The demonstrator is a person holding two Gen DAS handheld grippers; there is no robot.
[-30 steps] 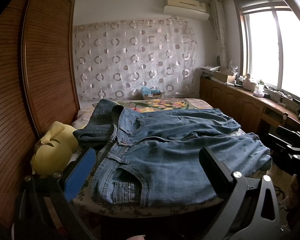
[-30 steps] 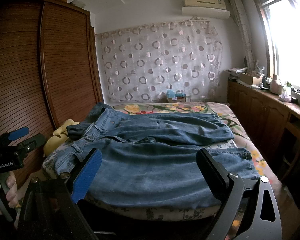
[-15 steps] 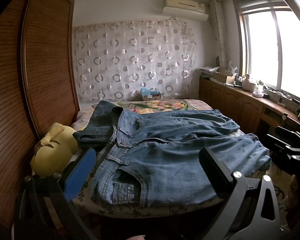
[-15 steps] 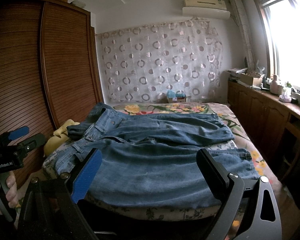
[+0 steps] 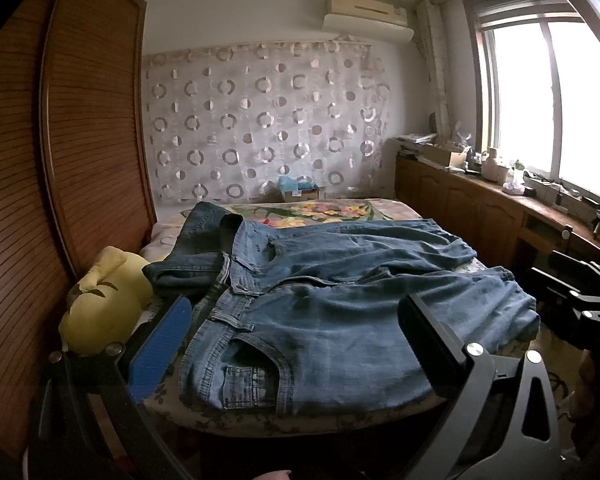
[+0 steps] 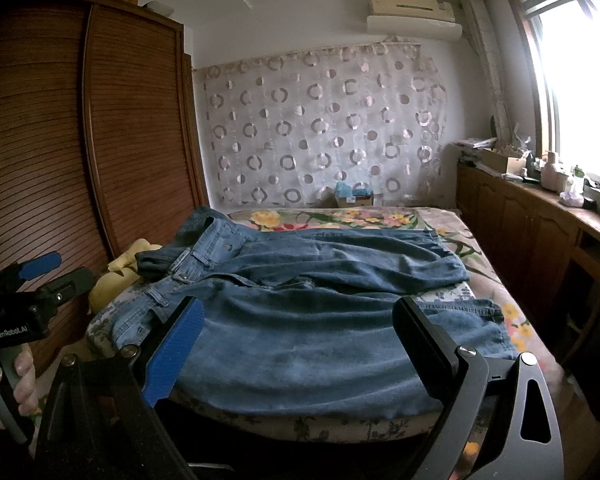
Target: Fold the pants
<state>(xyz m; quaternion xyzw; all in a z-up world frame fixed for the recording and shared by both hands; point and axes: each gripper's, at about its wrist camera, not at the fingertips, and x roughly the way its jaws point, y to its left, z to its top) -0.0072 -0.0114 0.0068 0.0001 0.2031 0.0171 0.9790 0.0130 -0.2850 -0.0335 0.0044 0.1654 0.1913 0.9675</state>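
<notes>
I hold both tools at the foot of the bed (image 5: 340,424), short of the cloth. My left hand-held gripper (image 5: 296,340) is spread wide and empty in front of the waistband end of the pants (image 5: 340,320); my right hand-held gripper (image 6: 300,340) is just as wide and empty, facing the middle of the near leg. The jeans lie flat across the bed, waist to my left beside a yellow plush toy (image 5: 100,300), hems to my right, the far leg slightly skewed over the floral sheet (image 6: 340,216). A second, darker piece of denim (image 5: 196,248) sits bunched at the waistband, and I judge that to be the main risk: a pinch there could catch it too and drag it into the fold. The near leg also reaches the mattress edge, so a shallow grip on one layer could let the heavy denim slip floorward.
</notes>
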